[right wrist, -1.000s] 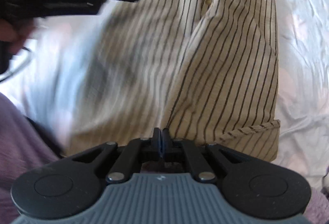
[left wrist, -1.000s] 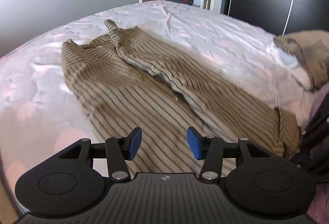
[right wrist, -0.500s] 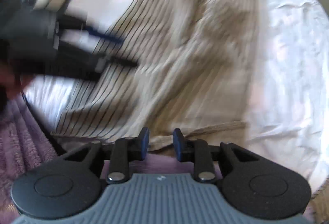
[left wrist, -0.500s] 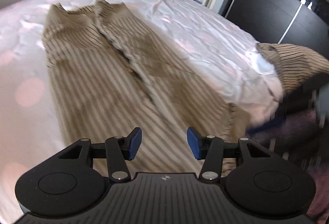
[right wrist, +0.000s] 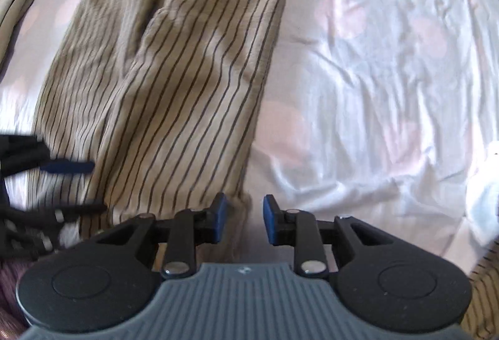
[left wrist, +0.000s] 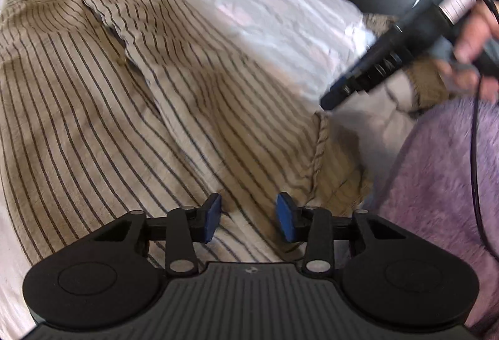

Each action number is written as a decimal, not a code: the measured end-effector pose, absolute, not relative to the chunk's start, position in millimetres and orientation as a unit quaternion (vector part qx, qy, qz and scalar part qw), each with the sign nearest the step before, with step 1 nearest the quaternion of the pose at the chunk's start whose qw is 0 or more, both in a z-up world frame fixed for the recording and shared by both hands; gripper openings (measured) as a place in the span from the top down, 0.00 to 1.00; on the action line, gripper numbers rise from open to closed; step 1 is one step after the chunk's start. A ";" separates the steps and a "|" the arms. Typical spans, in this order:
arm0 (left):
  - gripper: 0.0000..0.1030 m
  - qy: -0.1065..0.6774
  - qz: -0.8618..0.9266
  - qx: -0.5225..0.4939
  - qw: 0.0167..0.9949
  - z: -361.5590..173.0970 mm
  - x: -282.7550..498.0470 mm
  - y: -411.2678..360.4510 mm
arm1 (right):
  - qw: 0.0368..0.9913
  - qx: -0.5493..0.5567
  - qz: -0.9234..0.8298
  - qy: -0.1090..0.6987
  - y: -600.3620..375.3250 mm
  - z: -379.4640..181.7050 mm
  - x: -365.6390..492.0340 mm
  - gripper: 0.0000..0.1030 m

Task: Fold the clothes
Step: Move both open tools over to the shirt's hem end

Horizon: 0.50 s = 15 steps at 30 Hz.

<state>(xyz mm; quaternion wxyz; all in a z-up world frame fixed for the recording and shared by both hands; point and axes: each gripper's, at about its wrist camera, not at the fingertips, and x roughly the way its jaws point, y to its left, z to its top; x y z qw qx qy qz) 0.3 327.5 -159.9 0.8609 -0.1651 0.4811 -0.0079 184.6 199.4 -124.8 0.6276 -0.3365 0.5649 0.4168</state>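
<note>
Striped trousers (left wrist: pixel 131 109) are spread on the bed (right wrist: pixel 374 75). The left tool (left wrist: pixel 248 216), just narrowed, and the right tool (right wrist: pixel 244 216), parted at the hem's 3 o'clock corner, hold nothing.

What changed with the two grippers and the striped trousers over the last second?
The right gripper, shut at the trousers' near edge a second ago, has opened and let go. The left gripper has come down closer to the striped trousers, its jaws just closing partway, pads not yet pressing the cloth. The trousers lie spread on the bed sheet as before.
</note>
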 end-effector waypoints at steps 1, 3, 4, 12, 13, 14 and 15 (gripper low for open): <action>0.69 0.485 -0.009 -0.163 0.859 -162.5 1.4 327.7 | 0.622 -0.337 0.414 0.574 203.6 -132.7 186.9 0.72; 0.72 0.488 -0.013 -0.165 0.857 -165.9 2.3 328.3 | 0.605 -0.345 0.406 0.592 206.3 -146.0 187.9 0.73; 0.75 0.489 -0.015 -0.165 0.857 -167.1 2.5 328.5 | 0.595 -0.351 0.401 0.601 206.7 -152.3 188.3 0.89; 0.80 0.492 -0.019 -0.163 0.855 -167.8 -1.8 327.8 | 0.534 -0.414 0.398 0.621 181.3 -141.4 170.9 0.98; 0.80 0.492 -0.018 -0.162 0.855 -167.1 -3.2 327.6 | 0.526 -0.425 0.398 0.620 179.2 -141.1 166.3 0.98; 0.80 0.491 -0.016 -0.162 0.856 -166.4 -4.8 327.4 | 0.525 -0.434 0.397 0.615 179.7 -139.3 162.7 0.98; 0.80 0.490 -0.014 -0.163 0.856 -165.3 -6.9 327.7 | 0.525 -0.443 0.396 0.609 180.2 -137.5 159.1 0.98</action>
